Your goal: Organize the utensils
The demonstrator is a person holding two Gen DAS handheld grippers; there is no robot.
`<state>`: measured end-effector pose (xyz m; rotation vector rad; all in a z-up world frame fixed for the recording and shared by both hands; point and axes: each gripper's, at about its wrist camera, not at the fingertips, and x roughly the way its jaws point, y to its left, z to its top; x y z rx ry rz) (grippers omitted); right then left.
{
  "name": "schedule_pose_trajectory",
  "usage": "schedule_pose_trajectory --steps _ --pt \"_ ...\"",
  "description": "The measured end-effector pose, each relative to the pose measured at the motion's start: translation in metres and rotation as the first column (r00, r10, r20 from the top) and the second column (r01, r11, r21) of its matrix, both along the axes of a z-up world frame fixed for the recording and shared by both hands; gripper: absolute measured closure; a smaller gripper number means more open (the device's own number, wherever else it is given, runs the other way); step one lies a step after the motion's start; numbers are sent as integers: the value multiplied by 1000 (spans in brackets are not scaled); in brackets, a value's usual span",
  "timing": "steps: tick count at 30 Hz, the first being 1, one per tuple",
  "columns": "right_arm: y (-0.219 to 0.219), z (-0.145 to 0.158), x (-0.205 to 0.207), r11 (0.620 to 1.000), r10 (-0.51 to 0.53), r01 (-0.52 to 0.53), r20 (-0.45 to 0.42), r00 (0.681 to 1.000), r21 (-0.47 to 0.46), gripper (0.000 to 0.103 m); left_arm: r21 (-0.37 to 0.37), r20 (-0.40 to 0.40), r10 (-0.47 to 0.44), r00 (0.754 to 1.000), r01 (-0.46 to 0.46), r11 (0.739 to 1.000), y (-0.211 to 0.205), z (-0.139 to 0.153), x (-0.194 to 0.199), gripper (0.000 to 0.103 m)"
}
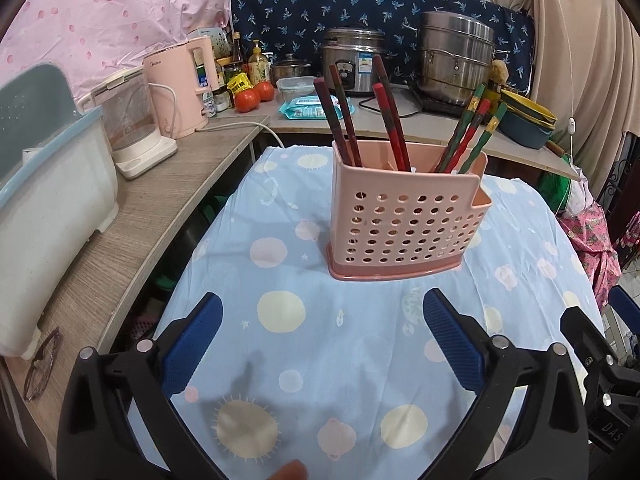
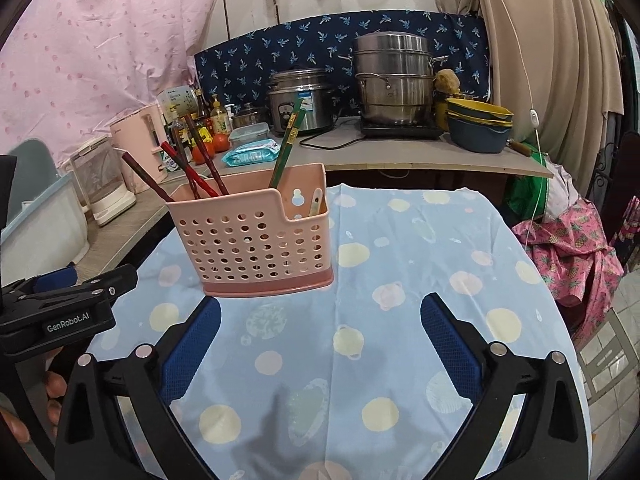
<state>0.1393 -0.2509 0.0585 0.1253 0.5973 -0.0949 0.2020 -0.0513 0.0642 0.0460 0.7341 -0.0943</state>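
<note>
My left gripper (image 1: 322, 312) and right gripper (image 2: 320, 314) both stand spread wide with nothing between their blue ribbed pads. At twelve o'clock from the left, eleven from the right, the perforated pink plastic utensil holder (image 1: 404, 220) stands upright on the pale blue dotted tablecloth (image 1: 280, 280), with red chopsticks (image 1: 360, 120) and green chopsticks (image 1: 468, 136) already sorted inside. I judge the job nearly finished; I should back away level, so neither finger clips the holder.

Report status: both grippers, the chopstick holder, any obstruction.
Left gripper open, empty. Right gripper open, empty. Pink holder upright on tablecloth, chopsticks inside. Nothing blocking.
</note>
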Motion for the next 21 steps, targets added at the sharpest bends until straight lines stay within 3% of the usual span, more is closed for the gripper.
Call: schedule_pose_trajectory --steps 21 --pt "8 -14 -6 1000 19 -20 -40 999 -15 7 19 -16 18 1000 -18 1000 -1 -12 -8 7"
